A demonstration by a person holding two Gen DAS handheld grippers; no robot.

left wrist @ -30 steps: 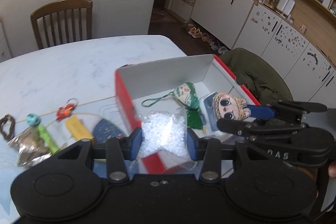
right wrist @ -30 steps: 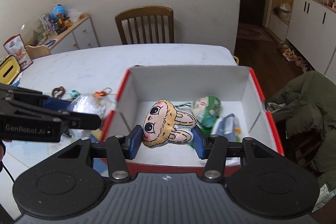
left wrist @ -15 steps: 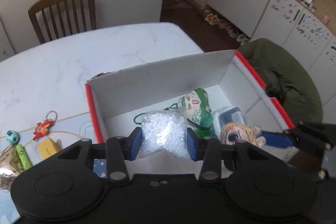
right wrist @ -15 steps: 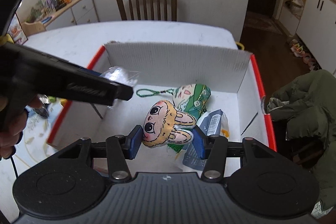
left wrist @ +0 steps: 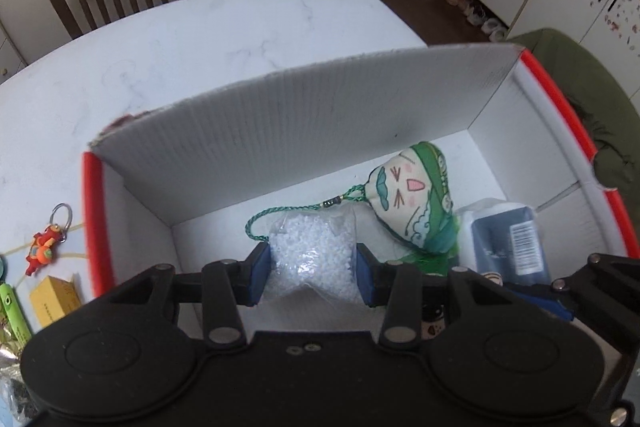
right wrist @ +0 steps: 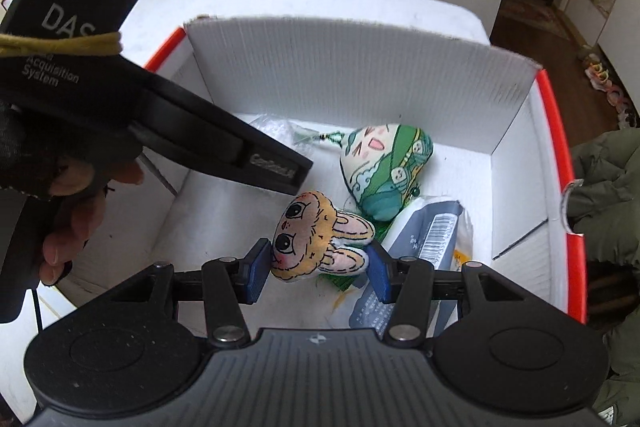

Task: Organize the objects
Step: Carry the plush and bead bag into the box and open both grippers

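- One table point(left wrist: 240, 27): white marbled top, rounded edge, beneath and beyond both our tools.
- One box point(right wrist: 360, 67): white corrugated walls, red rim, open directly under both grippers.
- One dark plastic packet point(right wrist: 424, 239) with a barcode, flat, just right of our right gripper point(right wrist: 318, 267).
- One green fabric charm point(left wrist: 412, 203), plump, corded, ahead of our left gripper point(left wrist: 312, 277).
- One clear bag of white beads point(left wrist: 312, 251), pinched between the left pads.
- One tan bunny plush point(right wrist: 320, 239), soft and flat, clamped in the right gripper.
- One red keychain point(left wrist: 46, 245), far left, outside the box.
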